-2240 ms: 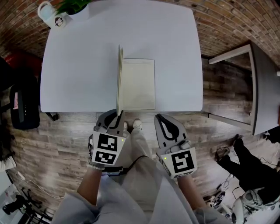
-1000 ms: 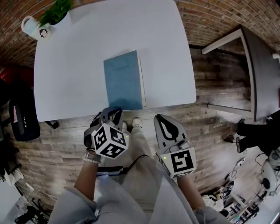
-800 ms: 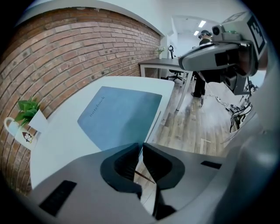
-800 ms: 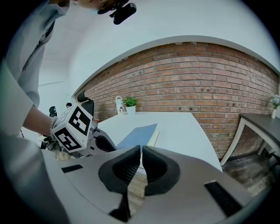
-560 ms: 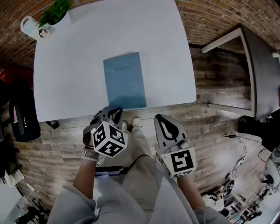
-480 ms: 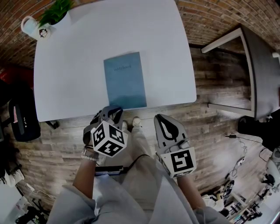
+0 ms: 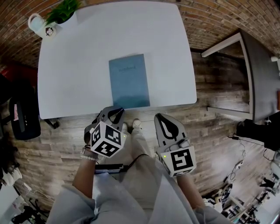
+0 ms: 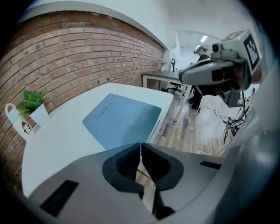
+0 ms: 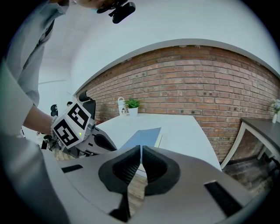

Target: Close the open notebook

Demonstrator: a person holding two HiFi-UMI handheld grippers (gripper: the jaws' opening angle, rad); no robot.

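Head view: left gripper (image 7: pixel 113 113) and right gripper (image 7: pixel 162 120) both hang off the table (image 7: pixel 74 65) past its 6 o'clock edge, over the wood floor (image 7: pixel 57 140), touching nothing. The blue notebook (image 7: pixel 129 81) lies closed and flat near that edge. A mug (image 7: pixel 41 25) and a potted plant (image 7: pixel 65 9) sit at the table's 10 o'clock corner, well apart from it. Left gripper view: jaws pressed together, empty; the cover word reads "Notebook". Right gripper view: jaws together, empty; notebook at 12 o'clock beyond them, left gripper at 9 o'clock.
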